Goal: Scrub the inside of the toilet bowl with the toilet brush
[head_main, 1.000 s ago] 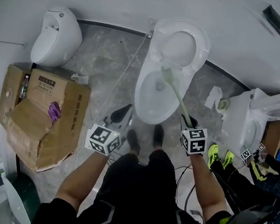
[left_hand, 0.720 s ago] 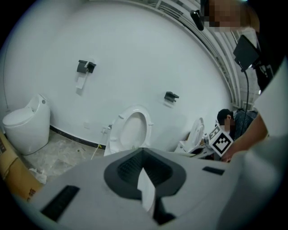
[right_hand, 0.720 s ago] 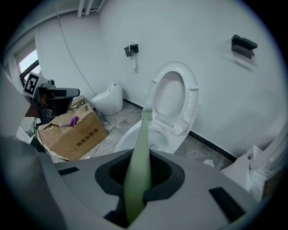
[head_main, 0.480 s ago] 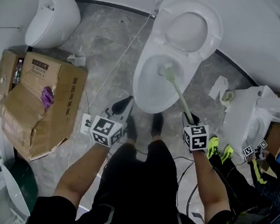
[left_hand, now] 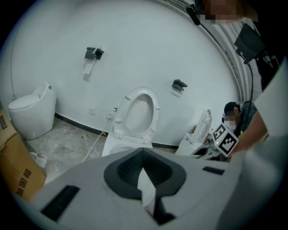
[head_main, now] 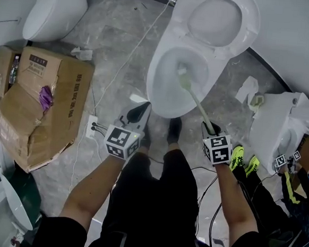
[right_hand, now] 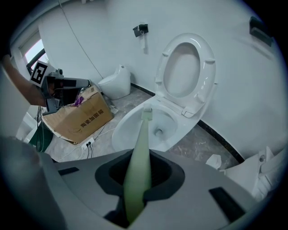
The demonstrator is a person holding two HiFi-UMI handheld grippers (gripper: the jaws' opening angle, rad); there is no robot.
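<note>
On my head view feed, an open cardboard box (head_main: 38,106) lies on the marble-patterned floor (head_main: 118,37) at left, with a purple item (head_main: 45,97) inside. A white power strip (head_main: 93,126) sits just beside the box. A white cable (head_main: 133,57) runs from near it toward the wall. Crumpled paper (head_main: 81,53) lies beyond the box. A white floor-standing fixture (head_main: 54,6) stands at upper left. At right I see yellow-green shoes (head_main: 245,158) near a second white toilet (head_main: 278,135). My left gripper view shows a dark wall fitting (left_hand: 92,54).
</note>
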